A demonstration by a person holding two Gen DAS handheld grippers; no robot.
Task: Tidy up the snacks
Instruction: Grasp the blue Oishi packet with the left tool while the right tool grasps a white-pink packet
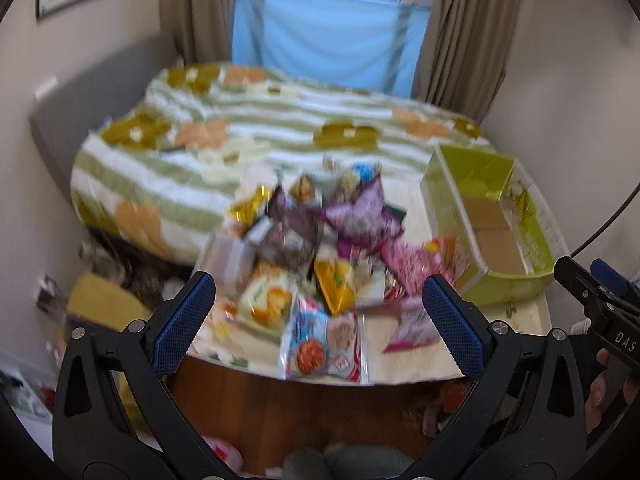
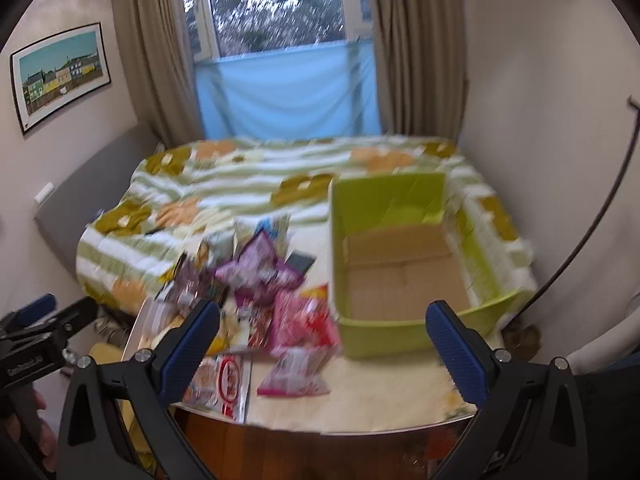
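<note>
Left tongs (image 1: 318, 316) and right tongs (image 2: 320, 344) gape wide, empty, above snack packets (image 1: 316, 264) beside green box (image 2: 400, 256).

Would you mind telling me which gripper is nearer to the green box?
Right. The right gripper faces the green box almost head-on; the left gripper fronts the snack pile, further left.

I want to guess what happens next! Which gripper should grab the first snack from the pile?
Probably the left gripper. Its open fingers frame the snack pile straight ahead, while the right gripper faces more toward the empty green box. Both are open and holding nothing.
</note>
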